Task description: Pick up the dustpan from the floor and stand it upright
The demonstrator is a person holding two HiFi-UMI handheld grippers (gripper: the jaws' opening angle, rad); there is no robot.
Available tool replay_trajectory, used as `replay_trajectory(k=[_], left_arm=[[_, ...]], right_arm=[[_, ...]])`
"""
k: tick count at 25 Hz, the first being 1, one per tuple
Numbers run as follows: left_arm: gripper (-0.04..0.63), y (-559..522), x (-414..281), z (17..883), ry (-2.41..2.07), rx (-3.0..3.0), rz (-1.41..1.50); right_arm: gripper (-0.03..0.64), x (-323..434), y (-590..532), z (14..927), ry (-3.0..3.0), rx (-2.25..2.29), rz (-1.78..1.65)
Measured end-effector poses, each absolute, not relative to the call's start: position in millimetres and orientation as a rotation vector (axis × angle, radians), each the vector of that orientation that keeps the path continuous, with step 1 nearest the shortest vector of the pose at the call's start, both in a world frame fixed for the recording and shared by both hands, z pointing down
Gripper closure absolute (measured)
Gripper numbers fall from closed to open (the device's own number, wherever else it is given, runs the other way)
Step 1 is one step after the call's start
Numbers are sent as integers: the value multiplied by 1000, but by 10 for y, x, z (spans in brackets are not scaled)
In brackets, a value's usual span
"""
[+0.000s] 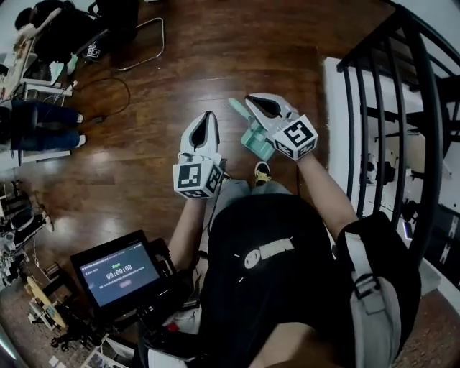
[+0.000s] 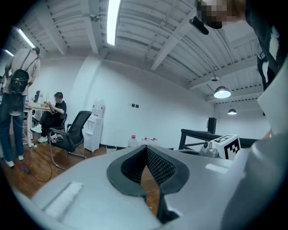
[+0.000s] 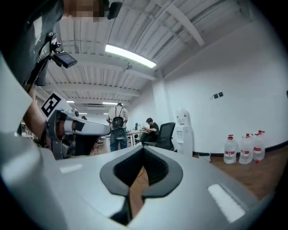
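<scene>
One dustpan [image 1: 255,138] below right claw [image 1: 253,101]; railing [image 1: 424,86] right, chair [image 1: 118,14] beyond.

Right gripper [image 1: 251,101] partly hides the dustpan [image 1: 253,137] (mint green).

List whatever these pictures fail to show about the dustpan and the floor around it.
- The dustpan, head view: the right gripper covers part of it, so whether it stands upright or lies flat cannot be told.
- Both gripper views: the dustpan is out of frame, since they look across the room.
- The screen, head view: its print is too small to read.
</scene>
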State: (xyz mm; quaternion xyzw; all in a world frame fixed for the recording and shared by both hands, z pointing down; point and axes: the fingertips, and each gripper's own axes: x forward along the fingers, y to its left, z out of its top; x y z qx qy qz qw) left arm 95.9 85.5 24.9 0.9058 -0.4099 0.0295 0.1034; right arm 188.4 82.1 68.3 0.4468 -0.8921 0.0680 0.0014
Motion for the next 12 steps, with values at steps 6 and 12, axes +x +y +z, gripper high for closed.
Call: replay_trajectory(k=[6,12], left_arm=[[577,685,1068,214,-1219,2667,39],[577,911,1281,144,-1245,2703,51]], right_arm=[[614,1618,613,542,-2826,1395,149],[614,1708,784,450,-2846,1397,124]])
